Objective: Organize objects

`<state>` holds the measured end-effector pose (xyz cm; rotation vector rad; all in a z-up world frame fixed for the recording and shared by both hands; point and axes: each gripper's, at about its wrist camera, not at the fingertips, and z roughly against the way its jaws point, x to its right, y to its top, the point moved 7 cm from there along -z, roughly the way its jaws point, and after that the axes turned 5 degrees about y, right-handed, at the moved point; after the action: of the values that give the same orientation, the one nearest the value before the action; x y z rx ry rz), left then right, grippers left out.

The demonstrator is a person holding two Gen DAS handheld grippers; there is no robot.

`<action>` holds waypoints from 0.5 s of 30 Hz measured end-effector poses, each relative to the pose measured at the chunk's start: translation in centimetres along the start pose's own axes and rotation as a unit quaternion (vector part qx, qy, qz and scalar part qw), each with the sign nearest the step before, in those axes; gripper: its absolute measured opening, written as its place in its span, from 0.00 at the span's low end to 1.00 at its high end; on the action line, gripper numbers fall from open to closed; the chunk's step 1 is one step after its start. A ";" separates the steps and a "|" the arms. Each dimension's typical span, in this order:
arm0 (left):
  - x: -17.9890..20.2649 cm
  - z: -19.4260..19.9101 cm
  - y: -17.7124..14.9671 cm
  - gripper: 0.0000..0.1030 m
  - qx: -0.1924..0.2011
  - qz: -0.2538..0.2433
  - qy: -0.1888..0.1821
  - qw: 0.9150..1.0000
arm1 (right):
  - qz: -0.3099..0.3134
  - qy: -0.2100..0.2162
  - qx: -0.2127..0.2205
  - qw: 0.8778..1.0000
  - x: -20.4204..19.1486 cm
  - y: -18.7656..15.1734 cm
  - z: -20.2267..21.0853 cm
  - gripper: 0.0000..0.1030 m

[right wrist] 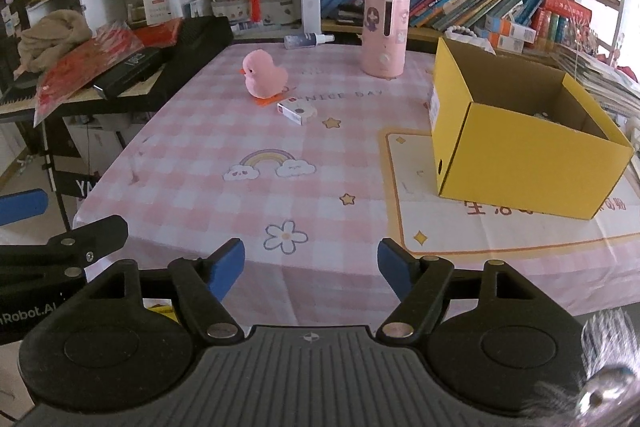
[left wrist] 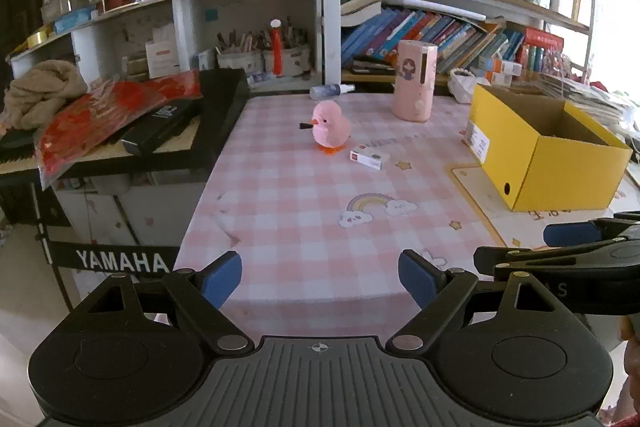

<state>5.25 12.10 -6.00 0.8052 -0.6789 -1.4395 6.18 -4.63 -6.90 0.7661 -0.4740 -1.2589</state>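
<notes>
A pink toy duck [left wrist: 330,127] stands on the pink checked tablecloth [left wrist: 304,211], a small white box [left wrist: 369,159] just right of it. A tall pink cylinder [left wrist: 413,79] stands behind them. An open yellow cardboard box [left wrist: 560,171] sits at the right. The duck [right wrist: 264,74], the small box [right wrist: 297,110], the cylinder [right wrist: 385,31] and the yellow box [right wrist: 520,151] also show in the right wrist view. My left gripper [left wrist: 320,279] is open and empty over the table's near edge. My right gripper [right wrist: 311,269] is open and empty beside it.
A black keyboard [left wrist: 168,131] with red bags [left wrist: 100,119] and a beige cloth [left wrist: 40,95] stands left of the table. A spray bottle [left wrist: 332,90] lies at the table's back. Shelves of books [left wrist: 440,31] rise behind. A cream mat [right wrist: 500,227] lies under the yellow box.
</notes>
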 end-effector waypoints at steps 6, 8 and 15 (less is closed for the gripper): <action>-0.6 -1.4 0.3 0.85 -0.009 0.009 0.006 1.000 | 0.012 0.007 -0.009 1.000 -0.6 0.7 -1.5 0.70; -0.8 -2.1 0.5 0.85 -0.012 0.010 0.007 1.000 | 0.015 0.010 -0.013 1.000 -0.7 1.0 -2.2 0.70; -1.1 -5.5 2.1 0.85 -0.021 0.013 0.016 1.000 | 0.019 0.016 -0.025 0.999 -0.6 3.1 -5.6 0.70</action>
<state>10.95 13.53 -7.38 0.7827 -0.6306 -1.4096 12.02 -2.33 -8.35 0.7313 -0.4277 -1.2180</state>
